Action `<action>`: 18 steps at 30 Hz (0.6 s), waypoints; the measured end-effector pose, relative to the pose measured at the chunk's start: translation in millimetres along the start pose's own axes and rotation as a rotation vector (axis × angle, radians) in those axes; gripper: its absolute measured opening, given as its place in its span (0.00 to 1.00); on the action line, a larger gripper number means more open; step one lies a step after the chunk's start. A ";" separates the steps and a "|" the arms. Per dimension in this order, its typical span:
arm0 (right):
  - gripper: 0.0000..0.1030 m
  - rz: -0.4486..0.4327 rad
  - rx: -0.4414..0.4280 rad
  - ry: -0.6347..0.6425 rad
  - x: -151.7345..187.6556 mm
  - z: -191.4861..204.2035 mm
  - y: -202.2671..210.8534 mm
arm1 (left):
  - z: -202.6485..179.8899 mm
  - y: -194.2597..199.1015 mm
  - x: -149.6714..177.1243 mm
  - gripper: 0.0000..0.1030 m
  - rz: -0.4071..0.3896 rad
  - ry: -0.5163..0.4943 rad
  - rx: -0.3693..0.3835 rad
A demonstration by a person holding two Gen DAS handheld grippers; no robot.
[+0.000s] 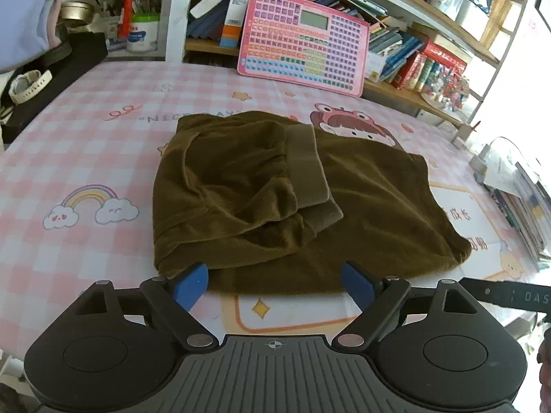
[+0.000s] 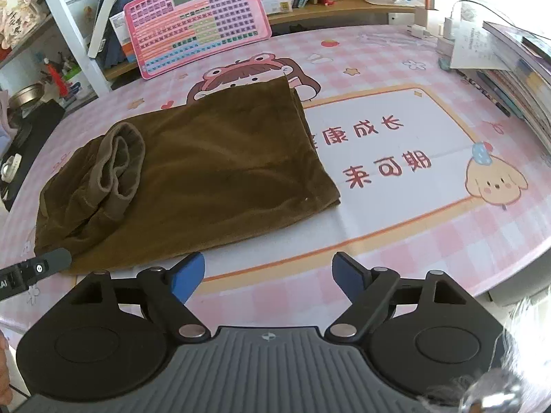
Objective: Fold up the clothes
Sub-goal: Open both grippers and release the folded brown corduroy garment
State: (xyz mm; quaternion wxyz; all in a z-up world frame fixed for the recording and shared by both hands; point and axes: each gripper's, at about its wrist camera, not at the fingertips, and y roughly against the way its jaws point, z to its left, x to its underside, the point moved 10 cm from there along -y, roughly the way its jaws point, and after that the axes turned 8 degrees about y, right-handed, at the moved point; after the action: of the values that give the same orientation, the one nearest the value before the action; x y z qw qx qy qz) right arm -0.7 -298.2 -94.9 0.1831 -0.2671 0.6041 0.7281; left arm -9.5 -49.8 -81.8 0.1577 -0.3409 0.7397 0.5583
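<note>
An olive-brown garment [image 1: 275, 192] lies folded on the pink checked tablecloth [image 1: 86, 144], with two ribbed cuffs [image 1: 310, 172] folded over its top. My left gripper [image 1: 275, 284] is open at the garment's near edge; its blue pads stand apart with nothing pinched. In the right wrist view the same garment [image 2: 193, 172] lies left of centre, its cuffs [image 2: 120, 168] at the left end. My right gripper [image 2: 270, 275] is open over bare tablecloth just off the garment's near right edge, holding nothing. The tip of the left gripper [image 2: 51, 261] shows at the left edge.
A pink keypad toy board [image 1: 303, 41] leans against bookshelves [image 1: 430, 48] behind the table. A stack of books [image 2: 516, 79] and chargers [image 2: 447, 31] sit at the table's right side. A watch [image 1: 27, 84], jars and a bowl [image 1: 75, 12] crowd the left.
</note>
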 end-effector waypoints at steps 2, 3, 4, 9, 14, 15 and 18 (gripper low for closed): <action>0.78 -0.003 -0.018 0.018 -4.8 -5.7 -3.0 | -4.2 -2.4 -1.2 0.85 -0.008 0.015 -0.026; 0.78 -0.005 -0.027 0.027 -7.4 -8.7 -4.5 | -6.8 -3.6 -1.3 0.85 -0.012 0.021 -0.038; 0.78 -0.005 -0.041 0.039 -10.5 -12.5 -6.4 | -9.7 -5.0 -1.3 0.85 -0.015 0.028 -0.050; 0.78 0.001 -0.118 0.095 -29.6 -37.7 -15.8 | -40.5 -12.8 3.7 0.85 -0.024 0.073 -0.118; 0.78 0.010 -0.196 0.106 -51.3 -70.4 -25.4 | -81.1 -18.1 0.8 0.85 -0.064 0.087 -0.164; 0.78 0.020 -0.218 0.100 -53.7 -76.5 -28.6 | -88.5 -18.7 0.9 0.85 -0.073 0.093 -0.173; 0.78 0.053 -0.287 0.082 -59.0 -90.9 -37.3 | -105.9 -20.4 6.7 0.87 -0.095 0.110 -0.206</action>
State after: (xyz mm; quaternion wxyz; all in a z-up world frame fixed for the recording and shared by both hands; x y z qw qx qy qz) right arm 83.1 -376.1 -99.6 0.0989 -0.3043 0.5074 0.8001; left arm 15.2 -153.8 -66.0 0.1074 -0.4201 0.6690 0.6036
